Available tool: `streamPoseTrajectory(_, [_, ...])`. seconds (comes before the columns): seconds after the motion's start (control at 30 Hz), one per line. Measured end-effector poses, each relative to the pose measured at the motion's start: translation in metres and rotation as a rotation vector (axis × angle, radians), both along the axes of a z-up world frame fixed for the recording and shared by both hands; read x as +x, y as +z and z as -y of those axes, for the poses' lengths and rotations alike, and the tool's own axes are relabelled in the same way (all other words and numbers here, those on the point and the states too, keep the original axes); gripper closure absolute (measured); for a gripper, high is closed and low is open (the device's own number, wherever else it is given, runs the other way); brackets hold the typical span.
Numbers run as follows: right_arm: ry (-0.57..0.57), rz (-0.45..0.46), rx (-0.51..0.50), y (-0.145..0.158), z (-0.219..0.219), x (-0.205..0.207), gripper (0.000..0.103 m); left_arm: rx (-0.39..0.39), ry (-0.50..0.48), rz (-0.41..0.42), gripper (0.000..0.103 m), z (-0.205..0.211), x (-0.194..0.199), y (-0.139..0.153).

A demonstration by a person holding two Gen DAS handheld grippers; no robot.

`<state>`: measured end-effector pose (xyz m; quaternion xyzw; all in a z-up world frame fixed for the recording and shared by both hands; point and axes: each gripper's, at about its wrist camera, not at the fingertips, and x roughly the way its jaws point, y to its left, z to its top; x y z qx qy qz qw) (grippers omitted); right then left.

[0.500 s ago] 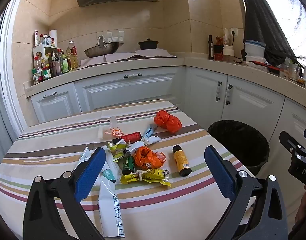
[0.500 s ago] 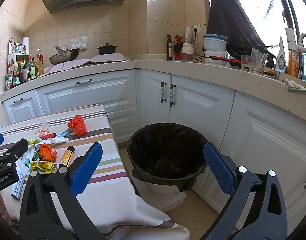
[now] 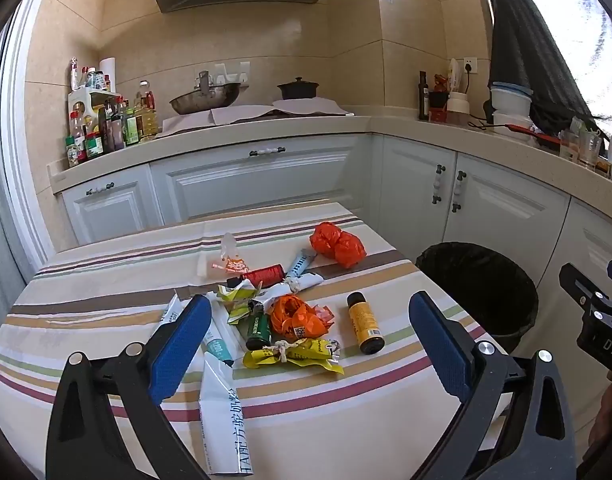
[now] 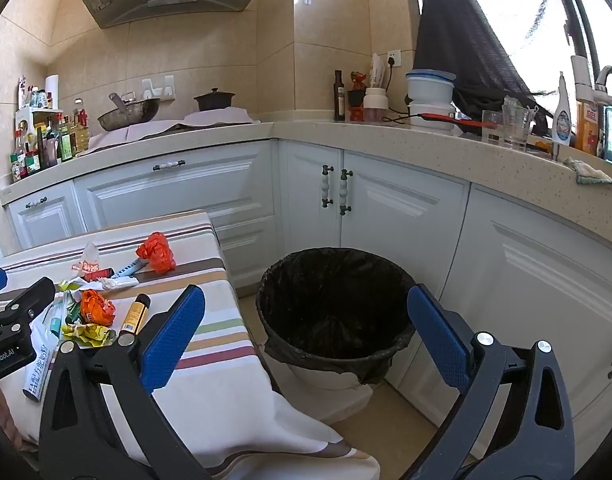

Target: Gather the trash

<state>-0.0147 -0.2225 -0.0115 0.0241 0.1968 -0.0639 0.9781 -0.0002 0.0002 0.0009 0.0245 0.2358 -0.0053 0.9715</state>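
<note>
We hold our left tool (image 3: 309, 340) wide open and empty above crumpled wrappers on the striped-cloth desk (image 3: 106, 280); our right tool (image 4: 306, 334), equally spread, faces the black-lined round bin (image 4: 333, 300).

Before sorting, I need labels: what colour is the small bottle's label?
Yellow, on a dark bottle; clearest in the left wrist view.

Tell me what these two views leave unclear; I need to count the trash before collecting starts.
- Trash pile, left wrist view: wrappers overlap, so the count is uncertain; the left tool's finger covers its left edge.
- White packet, left wrist view: its near end is cut off by the frame's bottom.
- Bin, right wrist view: the black liner is too dark to show any contents.
- Right tool: open, holding nothing.
</note>
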Motion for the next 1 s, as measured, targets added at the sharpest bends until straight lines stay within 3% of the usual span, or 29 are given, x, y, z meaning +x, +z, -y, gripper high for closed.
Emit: streamPoseTrajectory(1.0, [-0.001,-0.001,0.002,-0.0008,-0.0001,0.0015,0.004,-0.005,-0.004,-0.010,0.007,-0.0003,0.0018,-0.0051])
